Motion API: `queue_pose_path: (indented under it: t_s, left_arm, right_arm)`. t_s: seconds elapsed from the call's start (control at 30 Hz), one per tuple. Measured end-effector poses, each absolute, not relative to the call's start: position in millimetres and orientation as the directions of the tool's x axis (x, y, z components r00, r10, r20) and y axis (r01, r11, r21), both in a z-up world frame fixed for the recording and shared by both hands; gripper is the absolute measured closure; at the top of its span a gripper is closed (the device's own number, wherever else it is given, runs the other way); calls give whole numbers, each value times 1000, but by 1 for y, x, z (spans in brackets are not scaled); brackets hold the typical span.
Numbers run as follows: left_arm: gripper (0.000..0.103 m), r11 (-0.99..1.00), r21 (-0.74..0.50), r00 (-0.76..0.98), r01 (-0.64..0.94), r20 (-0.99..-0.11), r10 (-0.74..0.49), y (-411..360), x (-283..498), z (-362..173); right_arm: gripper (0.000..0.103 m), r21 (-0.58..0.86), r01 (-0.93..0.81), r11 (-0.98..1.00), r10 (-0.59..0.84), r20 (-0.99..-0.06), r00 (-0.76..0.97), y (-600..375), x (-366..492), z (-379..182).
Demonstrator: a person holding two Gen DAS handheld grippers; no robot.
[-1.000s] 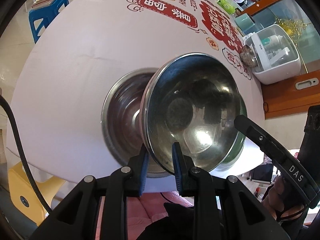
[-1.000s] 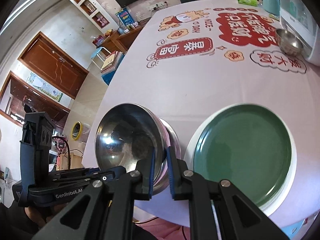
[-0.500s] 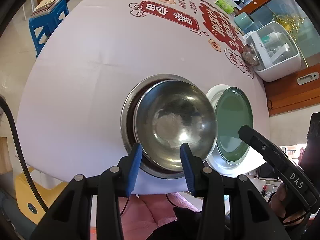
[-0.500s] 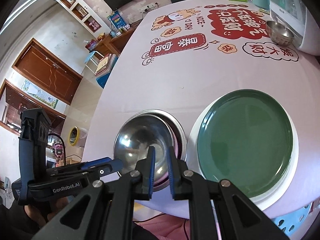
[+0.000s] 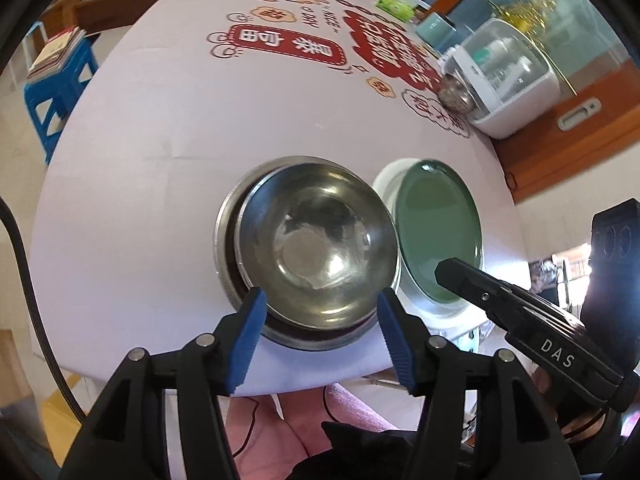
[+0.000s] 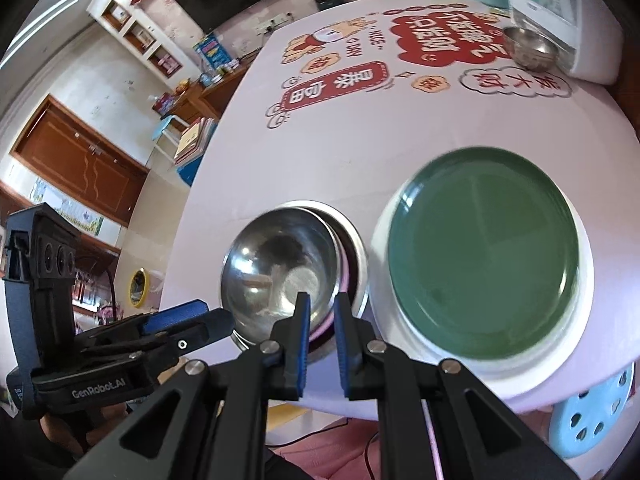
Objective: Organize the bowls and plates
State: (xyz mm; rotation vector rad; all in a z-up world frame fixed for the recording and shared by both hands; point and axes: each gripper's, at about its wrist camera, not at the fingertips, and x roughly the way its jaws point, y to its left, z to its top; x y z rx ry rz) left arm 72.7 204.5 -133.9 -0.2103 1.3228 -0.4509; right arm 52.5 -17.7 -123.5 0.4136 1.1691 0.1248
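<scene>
**Steel bowl nested, left fingers spread around it**

Your left gripper [image 5: 320, 334] has just been opening. Its blue fingers [image 5: 248, 336] now stand spread either side of the near rim of the small steel bowl [image 5: 318, 244], with the bowl between them but the pads off the metal. That bowl sits inside the larger steel bowl [image 5: 228, 236], shifted toward the green plate's side, so a crescent of the larger one shows on the far side from the plate. Both are close to the near edge of the surface [image 5: 140, 152].

Your right gripper [image 6: 320, 334] has its fingers pressed nearly together. In the right wrist view they overlap the near rim of the nested bowls. Whether they pinch that rim or merely hang above it, I can't tell from this angle.

The green plate [image 6: 484, 268] lies on a white plate [image 6: 582, 280], just beside the bowls toward the right-hand edge. A third steel bowl [image 6: 528, 52] sits far off, near the far edge, against a white appliance [image 5: 512, 80].

Judgement: the next piece is that far bowl. It lies straight ahead of both hands, on the right-hand side of the surface, so your right hand looks nearer.
</scene>
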Motion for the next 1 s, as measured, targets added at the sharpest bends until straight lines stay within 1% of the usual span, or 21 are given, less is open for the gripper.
queue_pose_path:
  t_s: [0.17, 0.23, 0.3, 0.37, 0.47, 0.53, 0.67, 0.73, 0.8, 0.87, 1.0]
  left_arm:
    - [46, 882, -388, 163, 268, -884, -439, 194, 72, -130]
    - [45, 874, -391, 158, 289, -881, -446, 189, 73, -128]
    - [45, 863, -393, 150, 318, -878, -455, 180, 74, -125]
    - [45, 860, -377, 152, 344, -881, -447, 171, 75, -122]
    - [45, 856, -360, 162, 372, -883, -441, 159, 77, -116]
    - [43, 856, -353, 163, 377, -885, -437, 151, 81, -113]
    - [41, 854, -353, 179, 383, -878, -443, 135, 89, -104]
    - [36, 862, -340, 198, 375, -879, -433, 124, 94, -98]
    - [36, 864, -340, 208, 372, -877, -434, 115, 100, -94]
    - [35, 865, -340, 219, 369, -872, -437, 103, 107, -89]
    - [32, 872, -318, 243, 371, -873, -422, 76, 121, -80]
  right_arm:
    - [90, 369, 181, 912, 275, -875, 399, -27, 36, -127]
    - [84, 365, 208, 908, 258, -875, 410, -33, 29, -125]
    - [74, 363, 233, 902, 239, -871, 430, -40, 24, -121]
    - [68, 365, 254, 896, 219, -860, 461, -49, 22, -115]
    - [67, 361, 281, 889, 183, -844, 504, -67, 22, -109]
    - [67, 363, 289, 886, 174, -836, 520, -76, 23, -105]
    - [66, 362, 291, 886, 153, -819, 553, -101, 28, -96]
    - [61, 365, 295, 883, 144, -810, 569, -117, 33, -91]
    - [54, 373, 296, 879, 140, -796, 589, -133, 38, -86]
    - [52, 378, 292, 879, 138, -786, 602, -147, 42, -82]
    - [50, 386, 287, 877, 137, -772, 621, -177, 54, -77]
